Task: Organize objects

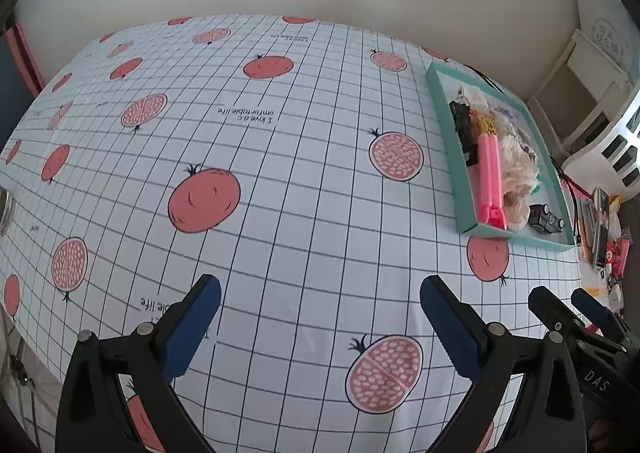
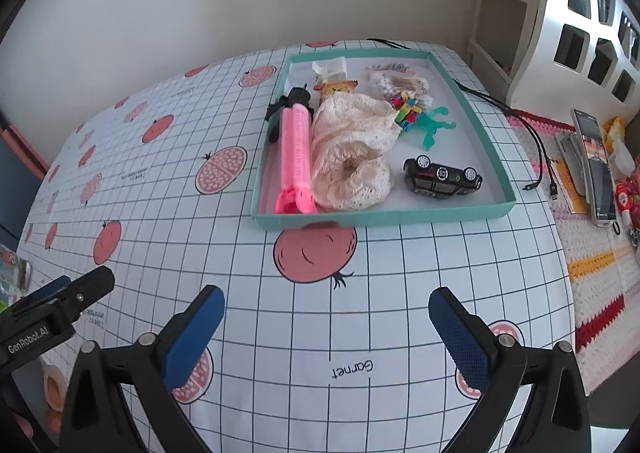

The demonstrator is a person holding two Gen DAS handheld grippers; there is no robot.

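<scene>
Teal tray (image 2: 380,216) sits on the far right part of the surface (image 2: 360,333), which is covered with a white grid cloth printed with red pomegranates. Inside the tray, along its left wall, lies a pink clip-like stick (image 2: 297,157) with a black item (image 2: 294,99) at its far end. Just beside the stick a cream lace cloth (image 2: 352,149) is bunched up, touching it. Near the tray's front right corner a black toy car (image 2: 442,176) lies on its side, wheels showing. Farther back are a heap of small coloured pieces (image 2: 406,111), a translucent teal figure (image 2: 434,127) and some packets against the far wall that are too small to make out. To the right of the tray, black cables (image 2: 536,141) trail over a crocheted mat (image 2: 592,269), where a phone (image 2: 598,169) lies. Both tools hang above the bare cloth, well short of the tray. The left tool (image 1: 320,313) has its blue pads spread wide with nothing between them; from its camera the tray (image 1: 464,181) appears off to the right. The right tool (image 2: 326,323) is likewise spread wide and holds nothing, pointing toward the tray's front edge.
</scene>
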